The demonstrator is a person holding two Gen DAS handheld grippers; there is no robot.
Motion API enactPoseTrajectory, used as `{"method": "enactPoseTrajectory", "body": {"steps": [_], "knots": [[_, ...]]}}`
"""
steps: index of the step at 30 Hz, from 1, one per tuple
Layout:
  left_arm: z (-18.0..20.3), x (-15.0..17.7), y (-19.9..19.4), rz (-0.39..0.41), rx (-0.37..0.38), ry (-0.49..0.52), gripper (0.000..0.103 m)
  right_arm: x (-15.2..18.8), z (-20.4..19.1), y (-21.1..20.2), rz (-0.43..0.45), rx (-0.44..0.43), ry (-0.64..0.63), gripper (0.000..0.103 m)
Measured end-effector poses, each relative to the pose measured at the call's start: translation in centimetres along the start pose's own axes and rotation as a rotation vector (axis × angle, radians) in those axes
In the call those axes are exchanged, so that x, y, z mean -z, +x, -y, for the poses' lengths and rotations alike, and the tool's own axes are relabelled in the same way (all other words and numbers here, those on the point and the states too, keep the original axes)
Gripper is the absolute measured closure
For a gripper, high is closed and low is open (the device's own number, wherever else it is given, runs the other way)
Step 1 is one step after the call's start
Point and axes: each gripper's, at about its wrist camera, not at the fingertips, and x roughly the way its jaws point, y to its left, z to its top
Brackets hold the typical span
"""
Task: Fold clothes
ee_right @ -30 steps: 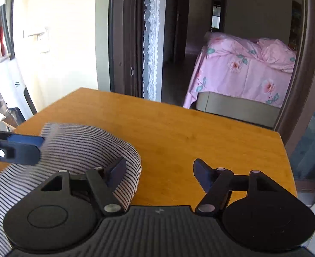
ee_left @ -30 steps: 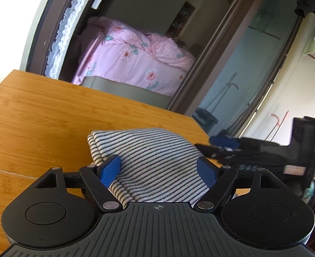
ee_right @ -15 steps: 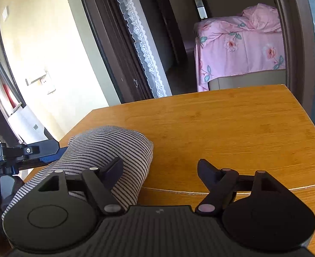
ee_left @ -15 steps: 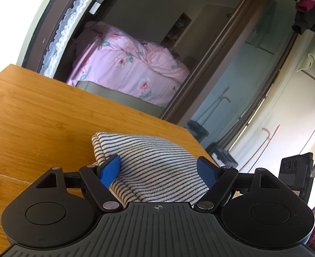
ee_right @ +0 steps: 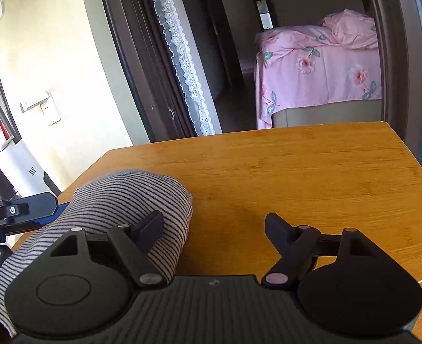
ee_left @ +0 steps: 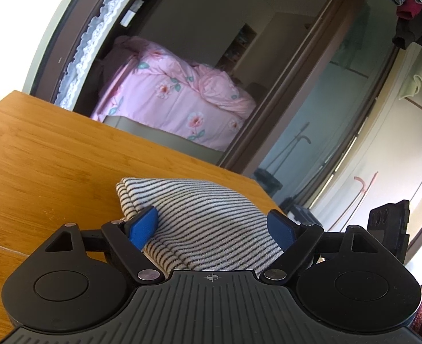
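A folded garment (ee_left: 199, 218) with black and white stripes lies on the wooden table (ee_left: 53, 157). In the left wrist view its thick folded edge points away from me. My left gripper (ee_left: 212, 226) is open, its blue fingertips (ee_left: 143, 225) on either side of the garment's near end. In the right wrist view the garment (ee_right: 130, 195) bulges at the left. My right gripper (ee_right: 214, 228) is open over bare table (ee_right: 297, 172), its left finger against the garment's side. The left gripper (ee_right: 19, 212) shows beyond the garment, at the far left.
The table's far edge meets a doorway with a lace curtain (ee_right: 182, 57). A bed with a pink floral cover (ee_right: 320, 66) stands behind it. Clothes hang at the upper right (ee_left: 411, 5). A black part of the right gripper (ee_left: 388, 229) shows at the table's right side.
The right gripper has drawn back from the garment's right side and turned toward the table. The garment has settled flatter. The left gripper stays astride it.
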Motion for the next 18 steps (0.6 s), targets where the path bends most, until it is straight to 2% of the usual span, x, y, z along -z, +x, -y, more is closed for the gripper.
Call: {"method": "enactPoseTrajectory", "body": {"steps": [6,8,12,14,16,18], "knots": [[0.1,-0.6,-0.3,-0.006,-0.029,0.013,0.015,-0.5,-0.9,0.7,0.024,0.036,-0.028,0.022],[0.4,-0.9,-0.7,-0.015,-0.045,0.026,0.016,-0.2,-1.4,-0.3,0.048,0.063,-0.069,0.022],[0.8,-1.4,-2.3,-0.006,-0.078,0.035,0.017,0.9,-3.1,-4.1,0.108,0.032,-0.158,0.025],[0.5,-1.3,-2.7,-0.018,-0.116,0.024,0.019,1.2,-3.6,-5.2,0.101,0.035,-0.190,0.026],[-0.2,-1.1,-2.5,-0.057,-0.161,-0.013,0.024,1.9,-3.8,-5.0,0.055,0.093,-0.236,0.026],[-0.9,-0.7,-2.2,-0.092,-0.169,-0.054,0.026,2.3,-3.9,-4.8,0.021,0.136,-0.271,0.026]]}}
